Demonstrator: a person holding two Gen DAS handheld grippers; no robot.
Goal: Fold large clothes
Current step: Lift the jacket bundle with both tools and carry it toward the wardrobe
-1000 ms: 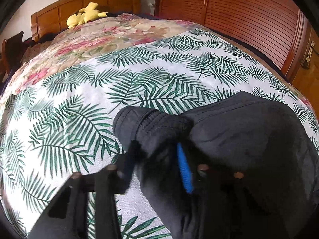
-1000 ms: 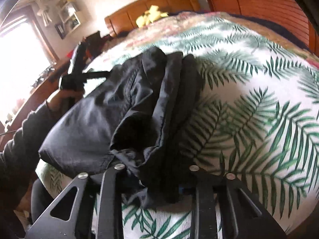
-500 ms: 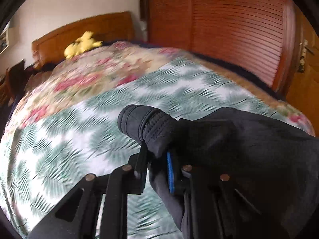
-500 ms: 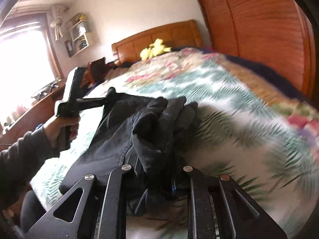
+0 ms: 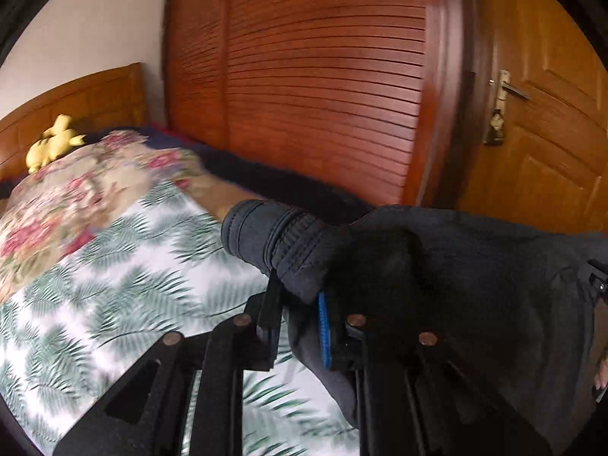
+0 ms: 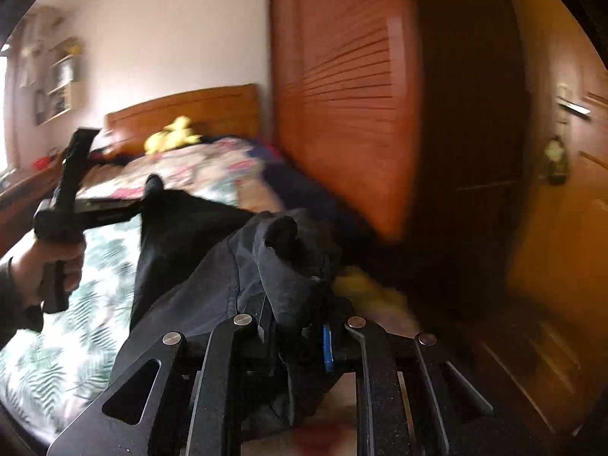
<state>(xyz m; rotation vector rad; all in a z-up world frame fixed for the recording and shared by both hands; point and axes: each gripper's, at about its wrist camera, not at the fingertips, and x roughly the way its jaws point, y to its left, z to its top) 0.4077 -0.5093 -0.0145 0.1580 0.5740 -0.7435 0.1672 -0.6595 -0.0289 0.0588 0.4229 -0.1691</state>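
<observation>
Bed (image 5: 114, 266): lay under a palm-leaf spread.
Black garment (image 5: 475, 266): hung lifted above the bed, stretched between both tongs.
Left gripper (image 5: 300, 315): clenched on the garment's ribbed hem.
Right gripper (image 6: 296, 326): clamped on a bunched fold.

Bedspread (image 5: 114, 285) lower left of the left view lies open, free to pass. Wardrobe (image 5: 323, 76) and door (image 5: 539, 144) wall off upper right (close). Garment (image 5: 475, 273) blocks lower right.
</observation>
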